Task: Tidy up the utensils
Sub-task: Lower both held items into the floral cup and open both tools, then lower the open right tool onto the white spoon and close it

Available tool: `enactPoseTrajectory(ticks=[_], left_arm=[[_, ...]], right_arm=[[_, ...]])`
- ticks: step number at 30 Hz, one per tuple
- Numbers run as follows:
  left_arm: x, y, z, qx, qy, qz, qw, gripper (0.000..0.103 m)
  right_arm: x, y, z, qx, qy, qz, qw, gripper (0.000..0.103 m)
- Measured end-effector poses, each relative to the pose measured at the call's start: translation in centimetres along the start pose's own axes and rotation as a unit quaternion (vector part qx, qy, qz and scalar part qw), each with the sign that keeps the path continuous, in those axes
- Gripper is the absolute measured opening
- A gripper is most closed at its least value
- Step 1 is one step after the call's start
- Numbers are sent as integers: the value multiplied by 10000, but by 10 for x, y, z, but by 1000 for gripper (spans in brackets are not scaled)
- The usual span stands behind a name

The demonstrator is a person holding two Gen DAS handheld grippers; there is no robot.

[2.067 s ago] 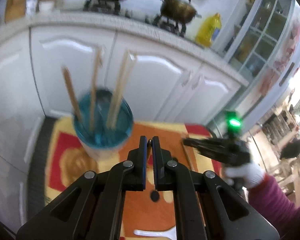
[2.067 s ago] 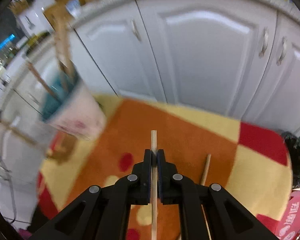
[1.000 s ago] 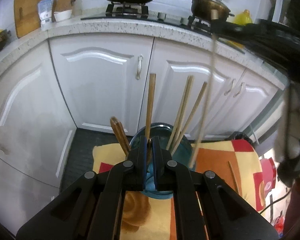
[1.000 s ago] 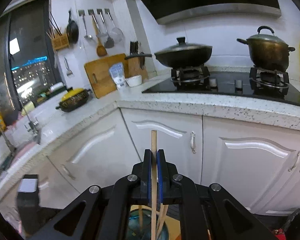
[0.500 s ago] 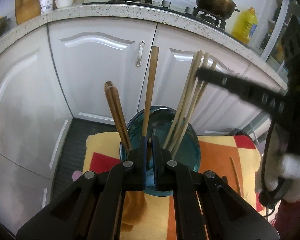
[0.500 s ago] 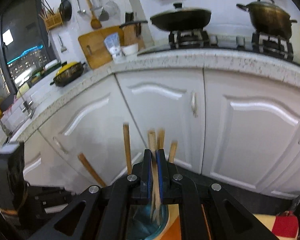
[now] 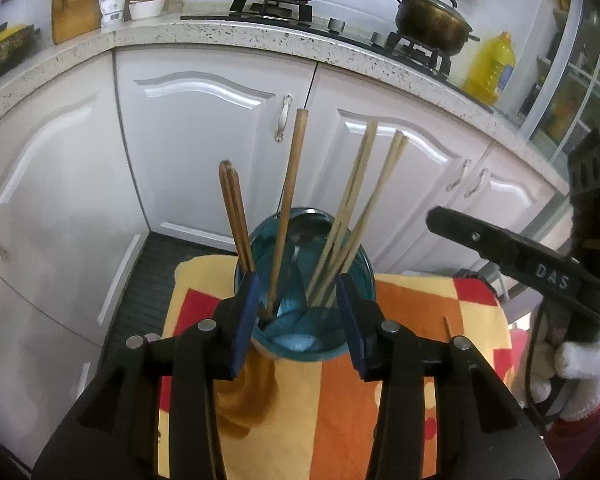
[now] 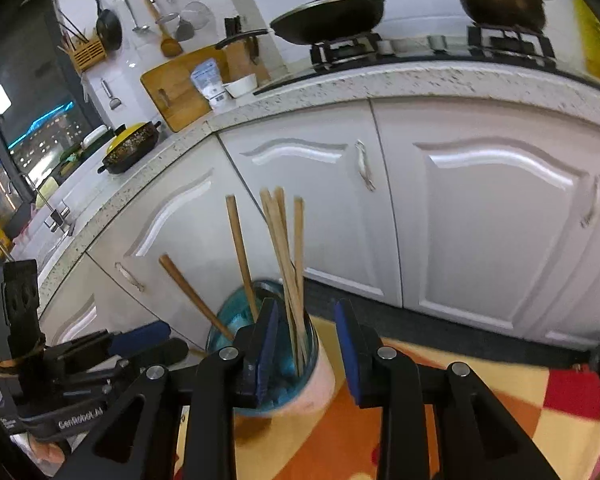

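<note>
Released wooden chopsticks (image 8: pixel 288 264) stand in glossy teal cup (image 7: pixel 364 268); both hand-held grippers opening, empty.

Wooden chopsticks (image 7: pixel 288 208) upright, splayed in blue-lined cup (image 7: pixel 300 344)

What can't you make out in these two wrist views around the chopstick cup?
- Cup base, left wrist view: hidden behind the left gripper, whose jaws are opening.
- Loose chopstick on the cloth, left wrist view: mostly covered by a gripper finger.
- Right gripper, jaws opening, right wrist view: nothing between them.
- Cup's printed side, right wrist view: blurred.
- Gloved hand, left wrist view: cut off at the edge.
</note>
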State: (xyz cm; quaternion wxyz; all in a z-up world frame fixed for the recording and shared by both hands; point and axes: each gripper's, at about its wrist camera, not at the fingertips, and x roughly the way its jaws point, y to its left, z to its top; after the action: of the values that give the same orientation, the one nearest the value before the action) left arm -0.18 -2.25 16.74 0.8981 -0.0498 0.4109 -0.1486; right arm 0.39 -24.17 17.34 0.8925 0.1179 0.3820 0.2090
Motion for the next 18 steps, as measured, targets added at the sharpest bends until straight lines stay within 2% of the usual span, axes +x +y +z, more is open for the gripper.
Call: enactPoseTrajectory(ticks=[10, 18], left_arm=[[-19, -34, -26, 417, -216, 164, 9988, 40], [-30, -57, -46, 680, -249, 158, 9972, 40]], right_arm=[[-46, -7, -46, 114, 53, -323, 9994, 36], [-81, -16, -77, 76, 83, -639, 9979, 39]])
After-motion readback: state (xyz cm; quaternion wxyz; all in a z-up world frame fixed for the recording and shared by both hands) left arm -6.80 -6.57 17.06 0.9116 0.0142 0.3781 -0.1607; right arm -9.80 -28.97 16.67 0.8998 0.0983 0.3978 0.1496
